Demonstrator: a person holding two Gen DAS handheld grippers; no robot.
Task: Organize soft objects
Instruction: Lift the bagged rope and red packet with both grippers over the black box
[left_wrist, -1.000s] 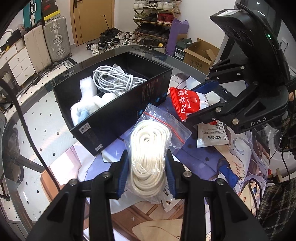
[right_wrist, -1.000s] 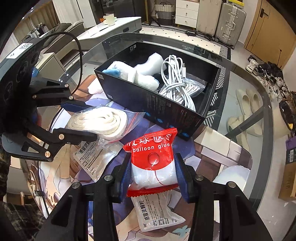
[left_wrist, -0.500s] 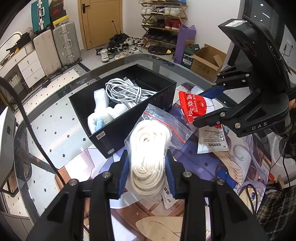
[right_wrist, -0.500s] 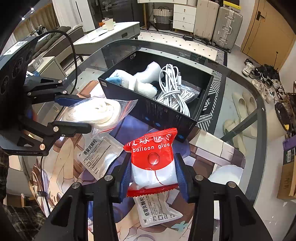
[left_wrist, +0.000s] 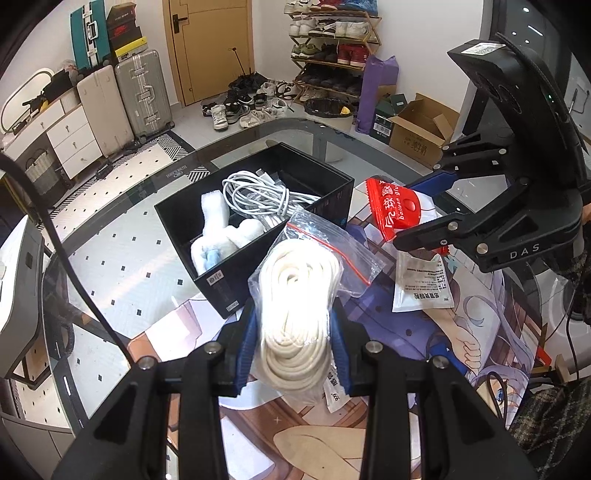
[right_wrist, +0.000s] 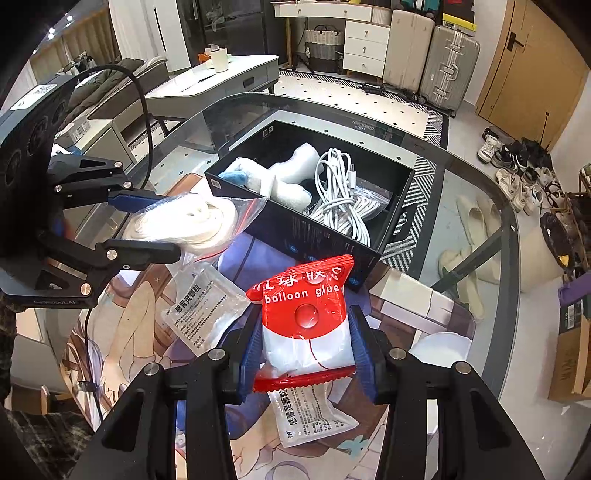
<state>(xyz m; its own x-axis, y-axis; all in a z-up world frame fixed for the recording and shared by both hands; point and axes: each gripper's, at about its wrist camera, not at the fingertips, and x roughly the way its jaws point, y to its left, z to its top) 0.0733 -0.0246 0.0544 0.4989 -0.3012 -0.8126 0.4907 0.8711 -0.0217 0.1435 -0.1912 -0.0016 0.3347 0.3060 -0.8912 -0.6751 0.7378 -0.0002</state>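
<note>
Left hand-held gripper (left_wrist: 293, 343) clenched on a clear zip bag of coiled white rope (left_wrist: 295, 317); blue pads press both sides of the coil, bag held clear above the counter (left_wrist: 122, 266), its red-striped zip end pointing toward the black box (left_wrist: 236, 280). Same bag seen from the right wrist view (right_wrist: 188, 221), hanging just beside the near wall of the box. Right hand-held gripper (right_wrist: 304, 349) clenched on a red and white packet marked "balloon glue" (right_wrist: 306, 325); pads grip the white lower half, red top upward, packet off the surface. In the left wrist view this packet (left_wrist: 397, 210) sits just beside the right corner of the box. Black box open on top, standing on the glass counter where the printed mat (right_wrist: 122, 332) ends, toward the far curved edge. Inside the box: a bundle of white cable (right_wrist: 336, 192) on one side, white fluffy soft pieces (right_wrist: 284, 181) on the other, one with a blue patch. A bagged item lies under the cable; contents unclear. Two flat clear sachets with printed text lie on the mat: one (right_wrist: 203, 302) below the rope bag, one (right_wrist: 310, 413) partly hidden under the glue packet. Both grippers angled downward, well apart from each other
</note>
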